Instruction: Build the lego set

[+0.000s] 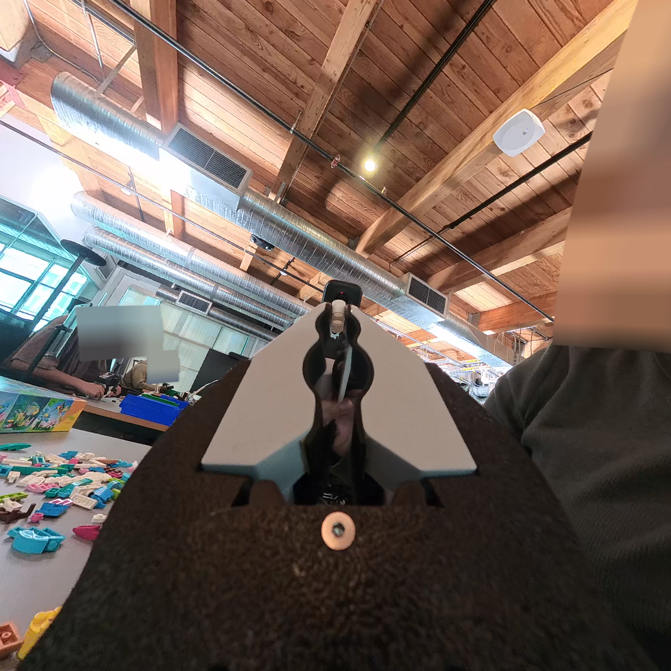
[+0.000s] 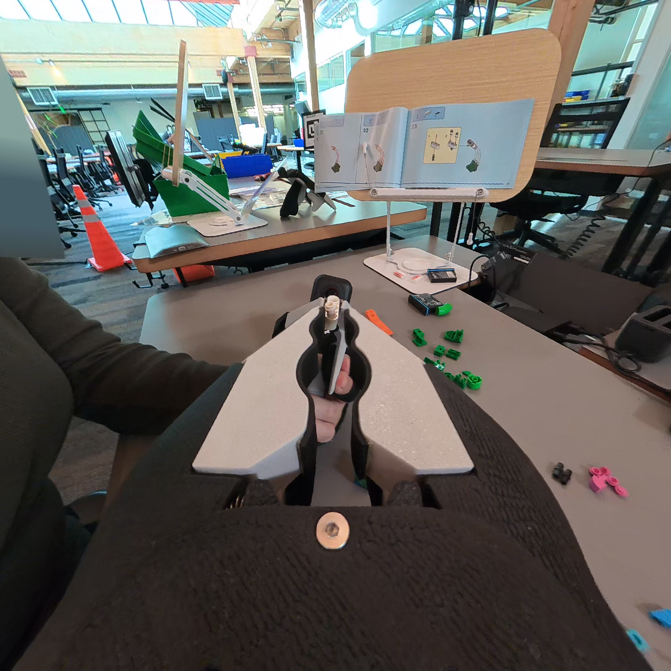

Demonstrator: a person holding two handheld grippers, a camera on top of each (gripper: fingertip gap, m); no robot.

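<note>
Both grippers meet tip to tip above the near edge of the worktop (image 2: 544, 417). The right gripper (image 2: 332, 308) has its fingers drawn almost together on a small tan peg (image 2: 331, 311), which is also seen at the left gripper (image 1: 337, 312), whose fingers are likewise nearly closed about it; which tool bears the load cannot be told. The peg is judged light, rigid and smooth, apt to twist or slip, so it is best taken across its barrel, leaving the end free for insertion. Only the right wrist view shows the green bricks (image 2: 450, 357) mid-worktop, black (image 2: 562, 472) and pink pieces (image 2: 606, 480) toward the right edge, and the open instruction booklet (image 2: 425, 145) on its stand at the far edge. Only the left wrist view shows the mixed loose bricks (image 1: 61, 479) and, beyond them, the set box (image 1: 36, 410).
</note>
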